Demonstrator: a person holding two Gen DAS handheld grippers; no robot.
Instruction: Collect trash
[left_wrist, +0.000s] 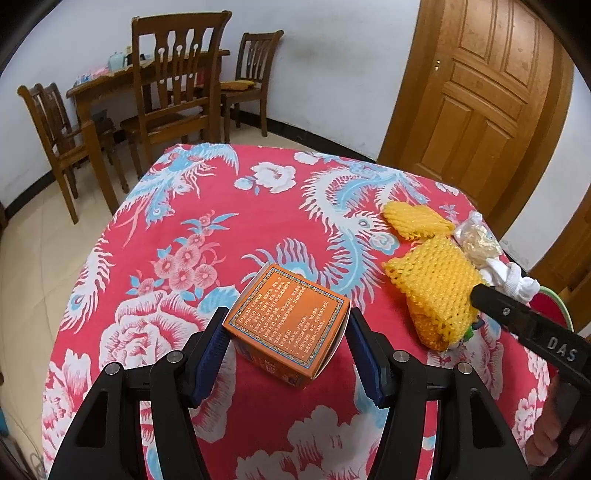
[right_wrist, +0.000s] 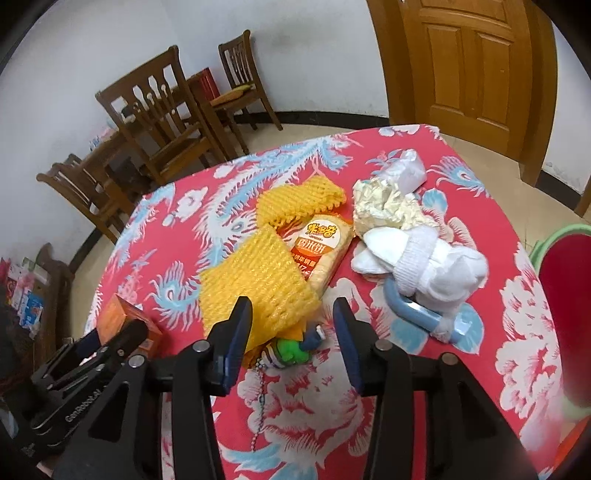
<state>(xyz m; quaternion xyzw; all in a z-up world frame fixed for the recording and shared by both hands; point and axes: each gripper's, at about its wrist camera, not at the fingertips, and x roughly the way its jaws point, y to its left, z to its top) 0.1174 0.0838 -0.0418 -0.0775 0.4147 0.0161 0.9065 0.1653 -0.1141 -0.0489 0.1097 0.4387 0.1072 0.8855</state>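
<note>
While parted and gripping nothing, sits just short of the litter heap on the red phoenix-print surface (right_wrist: 480, 184): right tool (right_wrist: 291, 301), jaws released.

Directly ahead of and partly under the jaw gap: yellow foam net (right_wrist: 255, 284), long axis running away and to the left. At its near edge, a small green item (right_wrist: 291, 350) with a bead chain (right_wrist: 260, 398); too covered to identify.

Beyond the net: rice cracker packet (right_wrist: 321, 247), long axis pointing away from the tool, lower end tucked under the net; second foam net (right_wrist: 299, 199) further off.

To the right: crumpled wrapper (right_wrist: 384, 206), white socks (right_wrist: 424, 266), a blue curved piece (right_wrist: 417, 314) half buried beneath them.

Left of the heap, well apart from it: orange box (left_wrist: 286, 325), clamped corner-on between the pads of the left tool (left_wrist: 288, 314).

Judged nearer to the heap: right hand. Likely requirement: a short advance forward and down onto the net.

Cut off at the right edge: green-rimmed red container (right_wrist: 565, 266), possibly the bin; cannot tell.
</note>
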